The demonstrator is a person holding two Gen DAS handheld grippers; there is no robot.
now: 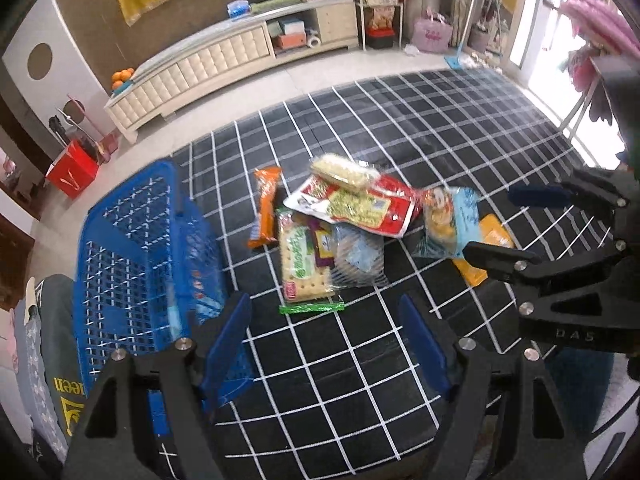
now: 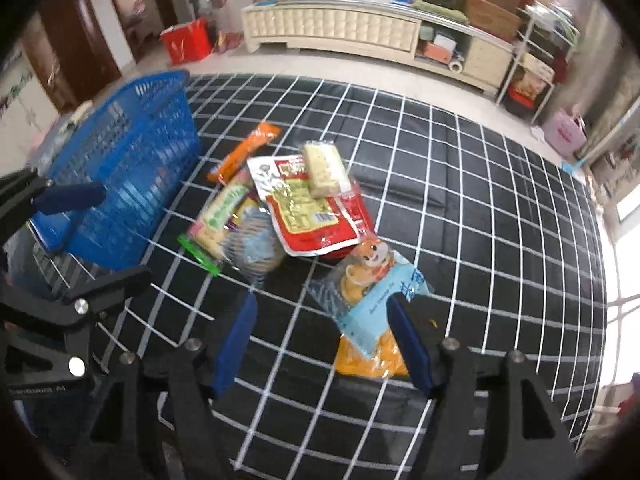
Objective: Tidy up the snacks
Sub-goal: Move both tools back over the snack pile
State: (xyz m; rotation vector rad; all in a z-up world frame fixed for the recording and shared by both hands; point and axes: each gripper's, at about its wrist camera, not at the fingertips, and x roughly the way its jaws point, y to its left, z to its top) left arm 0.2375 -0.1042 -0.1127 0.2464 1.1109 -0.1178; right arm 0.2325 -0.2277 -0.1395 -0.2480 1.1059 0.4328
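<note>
Snacks lie heaped mid-cloth on the black checked tablecloth, bare cloth before both spread, empty tools: left gripper, right gripper. Blue basket stands at the left edge.

Daylight floods in from the window at the right edge of the right wrist view, blown out to white, and from the glass door at the upper right of the left wrist view. A pale sheen washes across the checked mat toward that side. The room is otherwise evenly bright, with soft, faint shadows. Both fisheye frames bend straight grid lines into curves and darken to black at all 4 corners. Motion blur smears the blue basket and the snack packets.
</note>
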